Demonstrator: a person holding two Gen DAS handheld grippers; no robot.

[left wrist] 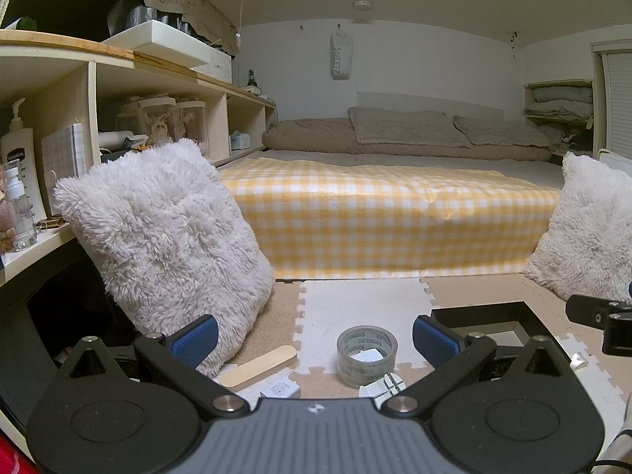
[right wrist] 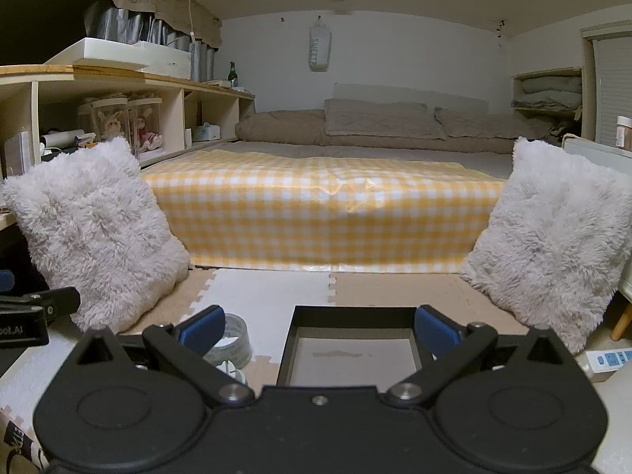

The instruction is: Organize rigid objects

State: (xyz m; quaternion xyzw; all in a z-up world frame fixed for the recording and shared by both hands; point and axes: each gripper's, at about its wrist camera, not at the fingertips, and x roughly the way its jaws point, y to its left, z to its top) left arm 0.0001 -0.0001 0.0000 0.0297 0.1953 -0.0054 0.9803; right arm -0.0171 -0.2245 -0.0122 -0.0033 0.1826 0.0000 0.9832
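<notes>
A roll of clear tape (left wrist: 366,355) stands on the foam floor mat between the blue pads of my open left gripper (left wrist: 316,339), which touches nothing. A flat wooden stick (left wrist: 258,365) lies to its left, with a small white box (left wrist: 279,389) and a white ruled piece (left wrist: 384,386) close under the gripper. A shallow black tray (left wrist: 489,318) with a pale bottom sits at the right. In the right wrist view, my right gripper (right wrist: 318,330) hangs open over that tray (right wrist: 351,312), and the tape (right wrist: 233,341) shows behind its left finger.
Fluffy white cushions (left wrist: 170,245) (right wrist: 553,252) lean on both sides of the mat. A bed with a yellow checked cover (left wrist: 391,217) fills the back. Shelves with bottles and boxes (left wrist: 47,150) run along the left. A white power strip (right wrist: 608,359) lies at far right.
</notes>
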